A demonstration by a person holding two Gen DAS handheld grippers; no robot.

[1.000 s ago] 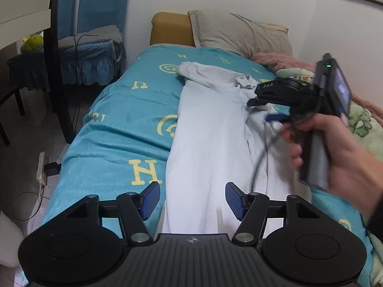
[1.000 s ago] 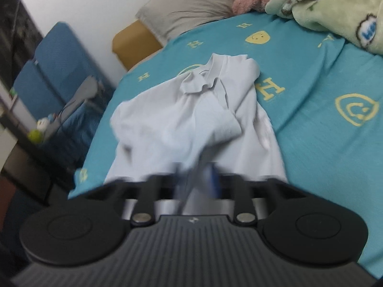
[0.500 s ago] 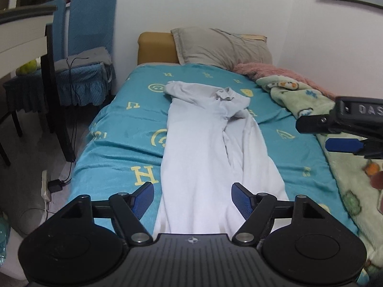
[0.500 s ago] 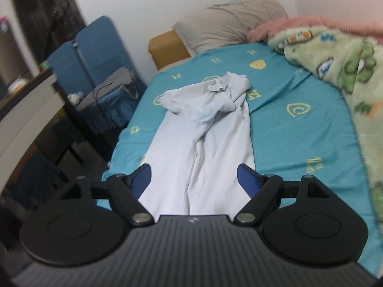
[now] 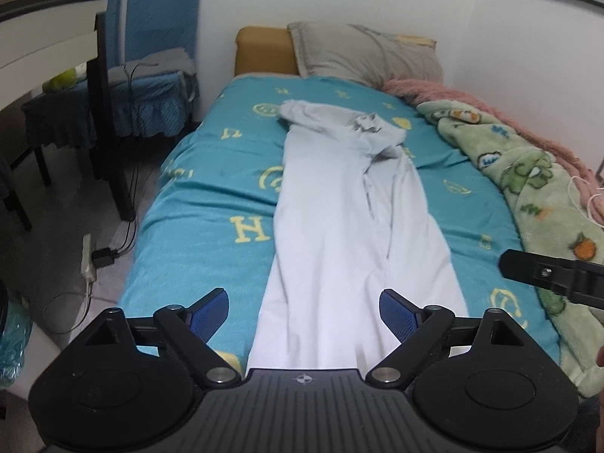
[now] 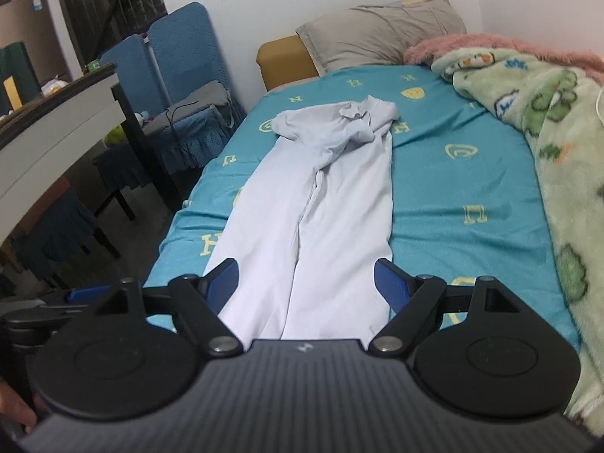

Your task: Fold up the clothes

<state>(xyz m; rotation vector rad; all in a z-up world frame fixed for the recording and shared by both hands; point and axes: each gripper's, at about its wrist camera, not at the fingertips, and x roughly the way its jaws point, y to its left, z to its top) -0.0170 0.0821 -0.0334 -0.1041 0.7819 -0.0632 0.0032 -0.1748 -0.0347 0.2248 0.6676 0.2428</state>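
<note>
A white collared shirt (image 5: 339, 204) lies lengthwise on the teal bedsheet (image 5: 211, 188), both sides folded in to a long narrow strip, collar at the far end. It also shows in the right wrist view (image 6: 321, 196). My left gripper (image 5: 304, 311) is open and empty, held above the shirt's near hem. My right gripper (image 6: 305, 281) is open and empty, also above the near hem. Part of the right gripper shows at the right edge of the left wrist view (image 5: 551, 275).
A grey pillow (image 5: 362, 56) and mustard cushion (image 5: 264, 51) lie at the bed's head. A green patterned blanket (image 5: 536, 188) and pink blanket (image 5: 453, 94) cover the right side. Blue chairs (image 5: 151, 75), a dark table (image 6: 56, 120) and a power strip (image 5: 88, 256) stand on the left.
My right gripper let go of the shirt's side and opened. Both grippers pulled back from the bed toward the near hem, and the shirt now lies as a narrow strip.
</note>
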